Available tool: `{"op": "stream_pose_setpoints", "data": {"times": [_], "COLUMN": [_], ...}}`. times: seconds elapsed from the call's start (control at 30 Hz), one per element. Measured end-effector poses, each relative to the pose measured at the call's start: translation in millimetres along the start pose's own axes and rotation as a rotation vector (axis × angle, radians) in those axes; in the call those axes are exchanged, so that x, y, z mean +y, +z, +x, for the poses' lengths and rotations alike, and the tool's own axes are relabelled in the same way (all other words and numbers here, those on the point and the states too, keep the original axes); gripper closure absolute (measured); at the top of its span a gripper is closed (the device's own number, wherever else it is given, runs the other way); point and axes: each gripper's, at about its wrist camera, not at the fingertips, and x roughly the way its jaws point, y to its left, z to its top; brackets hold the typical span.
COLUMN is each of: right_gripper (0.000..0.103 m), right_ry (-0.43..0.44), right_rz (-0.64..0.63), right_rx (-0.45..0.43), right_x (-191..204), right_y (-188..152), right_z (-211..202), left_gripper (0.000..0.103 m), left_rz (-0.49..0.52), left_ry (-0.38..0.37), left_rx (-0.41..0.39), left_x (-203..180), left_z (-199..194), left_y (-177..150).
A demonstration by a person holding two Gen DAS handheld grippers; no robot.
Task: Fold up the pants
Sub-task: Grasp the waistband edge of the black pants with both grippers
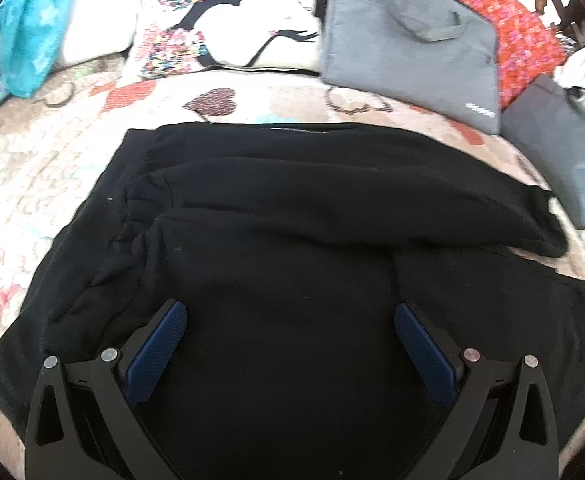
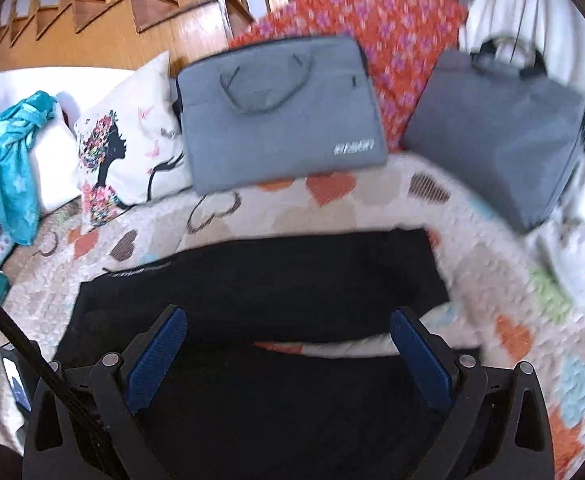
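Observation:
Black pants (image 1: pixel 276 216) lie spread on a heart-patterned quilt (image 1: pixel 40 184), with one leg folded across the far side and the other nearer me. My left gripper (image 1: pixel 290 316) is open just above the near part of the pants, holding nothing. In the right wrist view the pants (image 2: pixel 260 284) lie below and ahead, with a strip of quilt showing between the two legs. My right gripper (image 2: pixel 288 320) is open above the near leg and empty.
A grey laptop bag (image 1: pixel 408 40) and a darker grey bag (image 2: pixel 500 128) lie at the far side of the bed. A printed white pillow (image 1: pixel 228 16), a red floral cloth (image 2: pixel 376 28) and a teal garment (image 1: pixel 32 28) lie beyond. Wooden stairs (image 2: pixel 104 12) stand behind.

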Motion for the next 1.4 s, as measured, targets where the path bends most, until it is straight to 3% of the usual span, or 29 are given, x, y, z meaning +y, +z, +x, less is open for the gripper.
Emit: {"op": "stream_pose_setpoints", "data": {"times": [0.13, 0.3, 0.4, 0.53, 0.67, 0.73, 0.8, 0.9, 1.0, 1.1, 1.27, 1.4], "right_gripper": [0.004, 0.004, 0.003, 0.004, 0.004, 0.004, 0.004, 0.004, 0.010, 0.013, 0.016, 0.016], "right_ry": [0.057, 0.134, 0.194, 0.349, 0.233, 0.178, 0.133, 0.107, 0.083, 0.064, 0.094, 0.114], "right_rz": [0.106, 0.214, 0.209, 0.152, -0.052, -0.096, -0.091, -0.058, -0.097, -0.134, -0.156, -0.190], "right_rx": [0.068, 0.066, 0.067, 0.126, 0.018, -0.013, -0.010, 0.032, 0.103, 0.163, 0.287, 0.349], "right_x": [-18.0, -35.2, -31.7, -11.7, 14.5, 15.9, 7.1, -15.2, -32.9, -44.4, -56.7, -53.7], "right_y": [-6.6, -9.6, -9.7, -14.7, -14.4, -8.9, 1.3, 25.5, 54.5, 76.1, 101.4, 108.1], "right_z": [17.1, 19.8, 16.7, 13.5, -17.8, -30.5, -37.5, -30.6, -5.2, 26.8, 103.9, 151.9], "left_gripper": [0.000, 0.000, 0.000, 0.000, 0.010, 0.010, 0.010, 0.010, 0.011, 0.033, 0.034, 0.034], "left_rz": [-0.014, -0.174, -0.159, -0.114, -0.118, -0.100, -0.100, -0.095, -0.038, 0.045, 0.201, 0.244], "left_ry": [-0.125, -0.268, -0.281, -0.248, -0.128, -0.095, -0.116, -0.169, -0.216, -0.256, -0.230, -0.254], "left_rx": [0.033, 0.066, 0.114, 0.109, 0.161, 0.115, 0.066, 0.073, 0.096, 0.122, 0.192, 0.240], "left_x": [13.3, 42.5, 41.9, 30.7, 23.0, 25.4, 32.6, 44.4, 49.4, 44.4, 17.9, 7.7], "left_z": [-7.9, -16.5, -15.2, -21.0, -40.6, -61.8, -82.2, -90.8, -75.2, -42.1, 32.8, 83.4], "left_y": [2.6, 3.3, 6.6, 1.3, 6.4, 15.9, 30.4, 56.9, 90.2, 128.0, 163.5, 175.9]}}
